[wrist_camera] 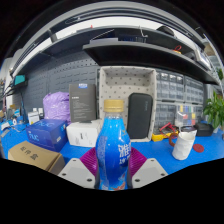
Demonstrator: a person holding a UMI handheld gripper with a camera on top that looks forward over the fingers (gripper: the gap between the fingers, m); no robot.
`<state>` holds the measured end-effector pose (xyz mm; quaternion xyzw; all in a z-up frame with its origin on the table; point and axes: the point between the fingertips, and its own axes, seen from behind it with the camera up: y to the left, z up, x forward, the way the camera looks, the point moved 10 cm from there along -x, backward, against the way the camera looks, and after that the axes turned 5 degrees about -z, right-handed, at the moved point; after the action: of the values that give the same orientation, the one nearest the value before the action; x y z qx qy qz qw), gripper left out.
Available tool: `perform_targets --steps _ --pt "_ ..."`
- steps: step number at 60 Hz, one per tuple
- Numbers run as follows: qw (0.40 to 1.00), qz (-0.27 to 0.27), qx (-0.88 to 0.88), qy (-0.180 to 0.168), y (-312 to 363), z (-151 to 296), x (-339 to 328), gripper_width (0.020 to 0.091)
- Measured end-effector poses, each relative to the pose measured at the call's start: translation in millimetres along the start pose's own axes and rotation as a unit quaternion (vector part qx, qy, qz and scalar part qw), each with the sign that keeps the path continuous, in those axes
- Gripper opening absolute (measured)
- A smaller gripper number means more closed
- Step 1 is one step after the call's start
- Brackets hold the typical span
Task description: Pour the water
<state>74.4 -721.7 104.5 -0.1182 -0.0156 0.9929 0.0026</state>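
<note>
Here, jaws clamped on blue water bottle [113,150], held upright, white cup [185,143] to its right

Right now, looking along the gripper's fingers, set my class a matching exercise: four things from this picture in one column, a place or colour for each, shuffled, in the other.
Things:
1. bottle
2. cardboard box
3. plant
4. white cup

Descriptions:
A. green leaves, far right
B. brown, left of the fingers
C. blue, yellow cap, between the gripper fingers
D. right of the bottle, on the blue table

Pairs: 1-C, 2-B, 3-A, 4-D
</note>
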Motion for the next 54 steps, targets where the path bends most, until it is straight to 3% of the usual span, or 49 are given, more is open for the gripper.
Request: perform_targets --steps 15,25,35,54 --pt "0.997 0.025 0.066 0.028 -12.0 9.3 -1.9 0.0366" --pt "0.964 0.033 0.261 0.038 -53.4 43.1 12.7 0.0367" --pt "0.894 0.030 0.442 0.067 -109.3 63.7 38.1 0.0366" --pt "0.692 0.051 0.708 0.133 -159.7 68.6 66.6 0.0365"
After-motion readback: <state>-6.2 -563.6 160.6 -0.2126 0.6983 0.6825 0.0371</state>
